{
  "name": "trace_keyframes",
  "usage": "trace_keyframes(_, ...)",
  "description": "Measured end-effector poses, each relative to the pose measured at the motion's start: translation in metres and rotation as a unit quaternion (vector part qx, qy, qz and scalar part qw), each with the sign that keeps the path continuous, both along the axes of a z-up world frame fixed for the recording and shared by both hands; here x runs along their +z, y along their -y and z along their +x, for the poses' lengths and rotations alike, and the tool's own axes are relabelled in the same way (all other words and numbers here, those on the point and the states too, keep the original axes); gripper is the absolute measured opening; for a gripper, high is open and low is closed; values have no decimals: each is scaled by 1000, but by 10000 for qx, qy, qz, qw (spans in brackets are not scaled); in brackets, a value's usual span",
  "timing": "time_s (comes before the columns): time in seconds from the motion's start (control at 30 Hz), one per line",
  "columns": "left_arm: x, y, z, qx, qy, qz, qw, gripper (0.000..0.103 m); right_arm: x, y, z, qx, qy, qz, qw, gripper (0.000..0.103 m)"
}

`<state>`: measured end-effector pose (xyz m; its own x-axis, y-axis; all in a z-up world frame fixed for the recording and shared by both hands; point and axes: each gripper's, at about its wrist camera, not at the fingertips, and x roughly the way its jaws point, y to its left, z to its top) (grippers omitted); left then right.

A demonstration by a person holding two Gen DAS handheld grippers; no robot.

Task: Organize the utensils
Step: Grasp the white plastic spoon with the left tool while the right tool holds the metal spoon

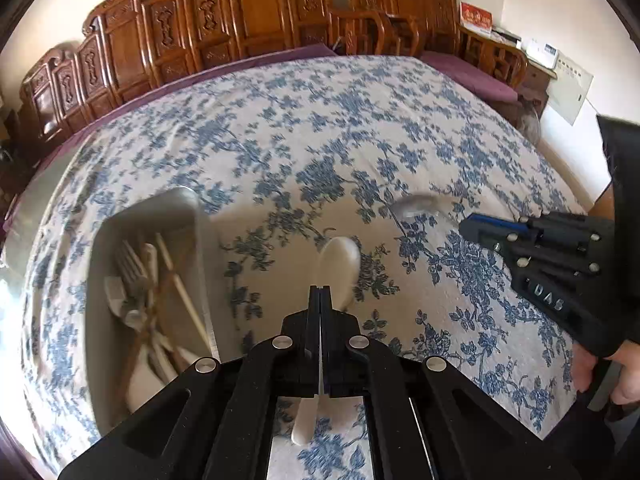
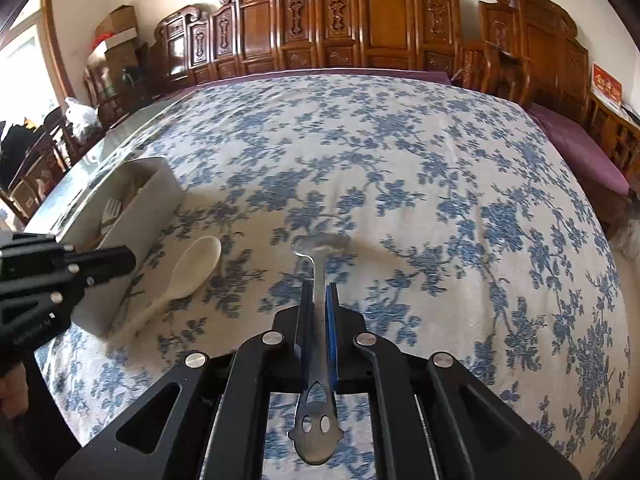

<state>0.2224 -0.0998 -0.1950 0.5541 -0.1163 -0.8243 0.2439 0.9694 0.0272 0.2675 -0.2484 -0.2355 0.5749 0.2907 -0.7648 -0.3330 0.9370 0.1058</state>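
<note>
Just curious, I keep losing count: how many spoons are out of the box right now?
2. A white spoon is clamped in the left gripper; a metal spoon is clamped in the right gripper. More may lie hidden among the utensils in the box.

A white cloth with blue flowers point(image 2: 400, 184) covers the surface. Carved brown wooden chairs point(image 2: 384, 28) line the far wall, purple cushions point(image 2: 576, 144) on them.

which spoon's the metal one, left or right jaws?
Right gripper: its metal spoon is shiny silver with a cut-out handle. The left gripper's white spoon is plain.
</note>
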Motion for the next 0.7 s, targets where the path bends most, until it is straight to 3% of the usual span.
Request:
trace_keyframes(0.27,-1,-14,-8,23,-76,-11,10000,0,-5,-6,-2,21,-70,-54,10000,7)
trace_keyframes(0.33,-5,-14,-8,-48,-156,26,9999,14,-4,-4,-3,8,-56,-29,10000,7)
trace_keyframes(0.4,-10,-11,-7,-156,-205,49,9997,20,-4,-2,-2,-12,-58,-5,10000,7)
trace_keyframes(0.5,-22,-1,-2,-423,-463,23,9980,21,-2,-1,-3,-11,-45,37,10000,7)
trace_keyframes(0.7,-42,12,4,-546,-738,467,9947,21,-1,0,-2,59,-21,64,10000,7)
